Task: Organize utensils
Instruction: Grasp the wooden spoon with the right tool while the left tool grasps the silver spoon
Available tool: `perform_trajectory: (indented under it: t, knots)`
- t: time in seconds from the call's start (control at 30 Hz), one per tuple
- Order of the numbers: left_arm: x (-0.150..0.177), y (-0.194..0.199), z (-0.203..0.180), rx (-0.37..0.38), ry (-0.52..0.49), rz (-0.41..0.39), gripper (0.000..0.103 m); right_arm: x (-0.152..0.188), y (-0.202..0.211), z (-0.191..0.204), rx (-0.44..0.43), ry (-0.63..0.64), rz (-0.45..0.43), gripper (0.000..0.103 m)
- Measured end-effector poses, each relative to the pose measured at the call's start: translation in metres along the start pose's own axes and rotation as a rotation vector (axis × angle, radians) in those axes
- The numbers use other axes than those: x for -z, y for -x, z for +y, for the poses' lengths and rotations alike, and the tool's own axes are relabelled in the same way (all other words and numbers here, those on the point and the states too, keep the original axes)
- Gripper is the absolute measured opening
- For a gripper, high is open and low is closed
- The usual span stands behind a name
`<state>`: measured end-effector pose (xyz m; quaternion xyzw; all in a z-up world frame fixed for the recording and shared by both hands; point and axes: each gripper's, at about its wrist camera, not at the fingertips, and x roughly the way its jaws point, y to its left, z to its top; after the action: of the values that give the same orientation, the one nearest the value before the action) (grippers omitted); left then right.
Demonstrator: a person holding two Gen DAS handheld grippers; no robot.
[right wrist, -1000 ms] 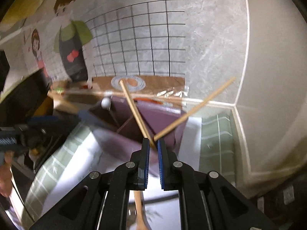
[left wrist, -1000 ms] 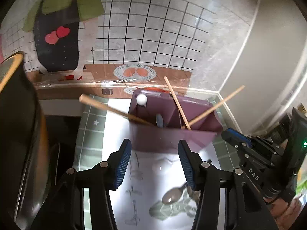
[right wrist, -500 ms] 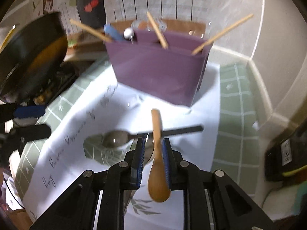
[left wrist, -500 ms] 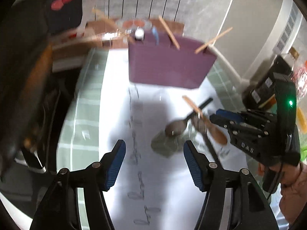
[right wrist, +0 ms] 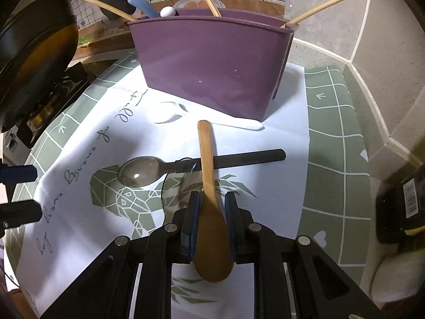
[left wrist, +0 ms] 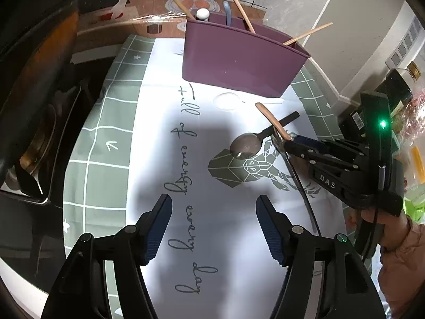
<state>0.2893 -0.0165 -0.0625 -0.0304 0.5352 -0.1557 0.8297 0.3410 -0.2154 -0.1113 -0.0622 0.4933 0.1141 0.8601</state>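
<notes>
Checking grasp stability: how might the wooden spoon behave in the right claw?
The wooden spoon, pinched near its bowl by the right claw, looks stiff and light. Its long handle sticks forward, so it may pivot; the smooth wood could slip.

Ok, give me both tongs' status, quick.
Left tongs: open, holding nothing.
Right tongs: shut on the wooden spoon, handle pointing forward.

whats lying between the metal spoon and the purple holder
A white spoon lies flat on the mat there, its handle running along the purple holder's base, beyond the metal spoon; clearest in the right wrist view.
</notes>
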Motion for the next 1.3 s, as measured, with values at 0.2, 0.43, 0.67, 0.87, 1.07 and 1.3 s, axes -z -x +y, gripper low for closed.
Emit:
perform_trajectory:
  t: [0.2,0.43,0.67,0.87,1.07,1.3]
  knots:
    - [0.0,-0.006,-0.006,0.006,0.0,0.028,0.066,-0.008,-0.006,0.004,0.012,0.033,0.003,0.009]
    - [-0.016,-0.024,-0.032,0.119,0.034,0.106,0.066,0.01,0.021,-0.014,0.001,-0.022,-0.035,0.009]
    - [-0.057,-0.062,-0.064,0.146,0.139,0.213,0.066,0.024,0.046,-0.043,0.021,-0.066,-0.072,0.009]
    - [-0.078,-0.097,-0.082,0.021,0.122,0.296,0.064,0.037,0.053,-0.053,0.03,-0.082,-0.097,0.009]
    - [-0.078,-0.107,-0.095,-0.036,0.058,0.266,0.057,0.046,0.054,-0.052,0.013,-0.096,-0.091,0.009]
    - [-0.068,-0.1,-0.093,-0.046,-0.034,0.173,0.034,0.047,0.051,-0.041,-0.015,-0.107,-0.073,0.009]
